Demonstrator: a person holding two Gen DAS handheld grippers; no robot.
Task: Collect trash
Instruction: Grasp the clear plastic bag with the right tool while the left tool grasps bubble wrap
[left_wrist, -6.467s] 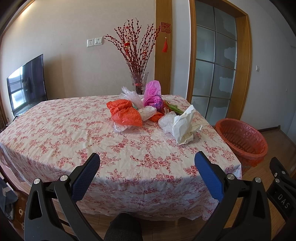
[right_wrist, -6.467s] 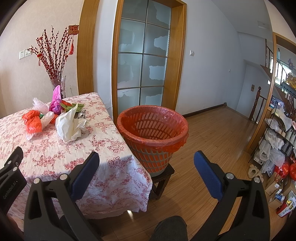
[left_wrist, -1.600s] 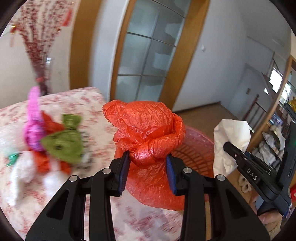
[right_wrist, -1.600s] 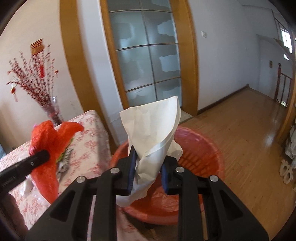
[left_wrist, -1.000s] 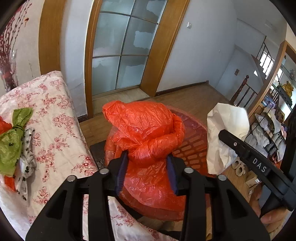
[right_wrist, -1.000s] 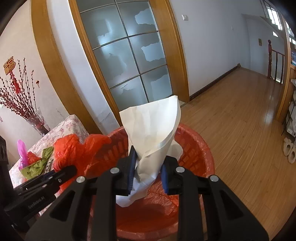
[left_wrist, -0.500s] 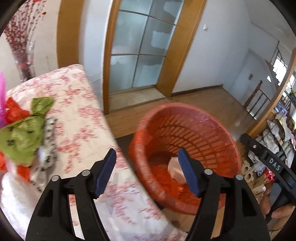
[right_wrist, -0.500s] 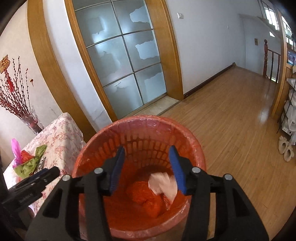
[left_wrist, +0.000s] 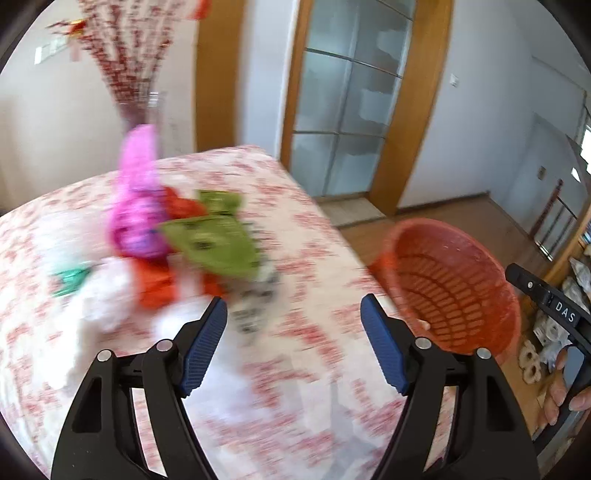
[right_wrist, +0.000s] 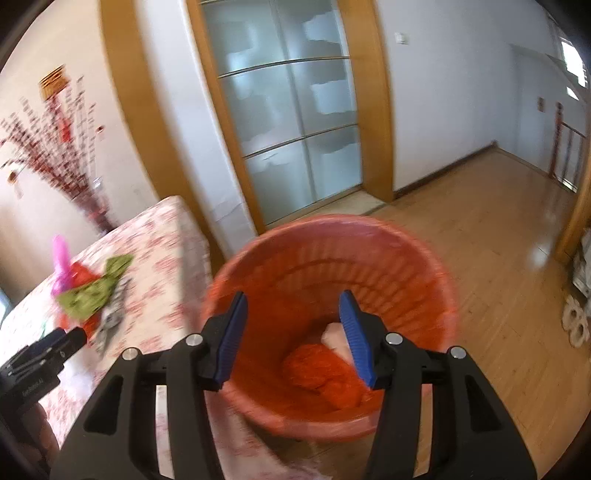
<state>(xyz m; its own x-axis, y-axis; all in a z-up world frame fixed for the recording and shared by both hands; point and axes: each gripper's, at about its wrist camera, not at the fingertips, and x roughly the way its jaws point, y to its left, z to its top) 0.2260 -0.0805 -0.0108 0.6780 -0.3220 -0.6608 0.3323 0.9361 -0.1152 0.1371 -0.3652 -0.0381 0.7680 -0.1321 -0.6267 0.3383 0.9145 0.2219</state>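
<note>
1 red basket (right_wrist: 417, 258) stands on the floor just beside the right end of the table (left_wrist: 295, 236), and inside it lie 2 pieces of trash: 1 orange bag (right_wrist: 321, 373) and 1 white paper (right_wrist: 336, 338). On the cloth I count 1 pink bag (left_wrist: 136, 218) and 1 green bag (left_wrist: 218, 243); the rest is too blurred. The left gripper (left_wrist: 293, 347) is opening wide above the table, with nothing between its jaws. The right gripper (right_wrist: 291, 332) stands about half open above the basket, empty.
</note>
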